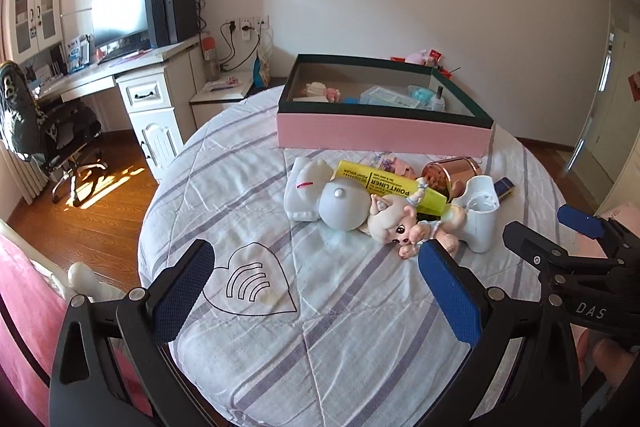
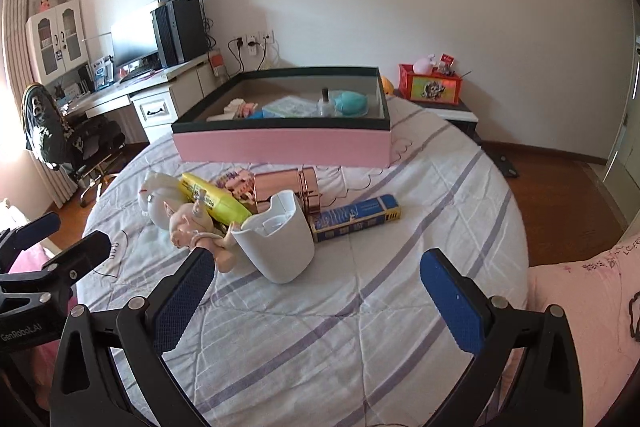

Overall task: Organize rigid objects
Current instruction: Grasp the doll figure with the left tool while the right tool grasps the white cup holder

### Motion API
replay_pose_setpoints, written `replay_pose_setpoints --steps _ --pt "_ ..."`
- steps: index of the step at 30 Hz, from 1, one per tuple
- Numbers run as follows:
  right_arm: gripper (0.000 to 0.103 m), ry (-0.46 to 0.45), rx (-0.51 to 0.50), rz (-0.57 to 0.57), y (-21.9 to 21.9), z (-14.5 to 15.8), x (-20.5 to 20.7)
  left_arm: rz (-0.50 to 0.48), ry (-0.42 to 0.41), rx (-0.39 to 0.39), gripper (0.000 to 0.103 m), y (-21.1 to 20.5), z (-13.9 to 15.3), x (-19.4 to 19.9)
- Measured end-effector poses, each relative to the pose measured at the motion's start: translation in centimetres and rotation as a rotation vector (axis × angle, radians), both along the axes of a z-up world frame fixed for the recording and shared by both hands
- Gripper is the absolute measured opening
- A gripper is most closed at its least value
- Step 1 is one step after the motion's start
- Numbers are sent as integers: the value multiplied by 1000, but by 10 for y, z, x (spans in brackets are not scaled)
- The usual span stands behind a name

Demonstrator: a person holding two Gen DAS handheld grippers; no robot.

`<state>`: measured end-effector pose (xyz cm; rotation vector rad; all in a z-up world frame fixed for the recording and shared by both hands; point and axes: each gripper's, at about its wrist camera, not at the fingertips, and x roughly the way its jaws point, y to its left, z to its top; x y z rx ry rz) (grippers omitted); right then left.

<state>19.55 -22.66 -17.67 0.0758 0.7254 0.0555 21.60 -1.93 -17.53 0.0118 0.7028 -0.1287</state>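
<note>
On the striped quilted bed (image 2: 360, 307), the pink cardboard box with a dark green rim (image 2: 280, 145) already holds several items, while a pile near it waits, so sorting is judged partway done. Left tool (image 1: 316, 291) and right tool (image 2: 316, 291) hover released and empty; the next move calls for closing on the white plastic cup (image 2: 276, 239). Only the right wrist view fully shows the blue rectangular carton (image 2: 356, 217).

Bright daylit bedroom; two fisheye views, evenly exposed

Sunlight enters from the left, throwing a bright patch on the brown wooden floor (image 1: 104, 183); flat dark computer monitor (image 1: 118, 13) glares white; left margin of the right wrist view blown out; straight lines bow toward black vignetted corners; soft shadows beneath the clutter; focus fairly sharp throughout
</note>
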Motion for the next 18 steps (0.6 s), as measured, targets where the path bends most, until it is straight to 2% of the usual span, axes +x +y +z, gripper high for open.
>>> replay_pose_setpoints --steps 7,9,13,14,18 --pt "94 80 11 52 5 -26 37 -4 50 -6 103 3 -18 19" --pt "88 100 20 76 8 -30 45 -3 63 -15 103 5 -21 24" --pt "68 96 57 146 13 -30 52 3 89 -27 103 7 -27 32" --pt "59 101 77 171 13 -31 53 -1 94 -32 103 6 -27 34" --pt "58 87 106 193 7 -32 51 -27 116 -53 103 -2 -31 40"
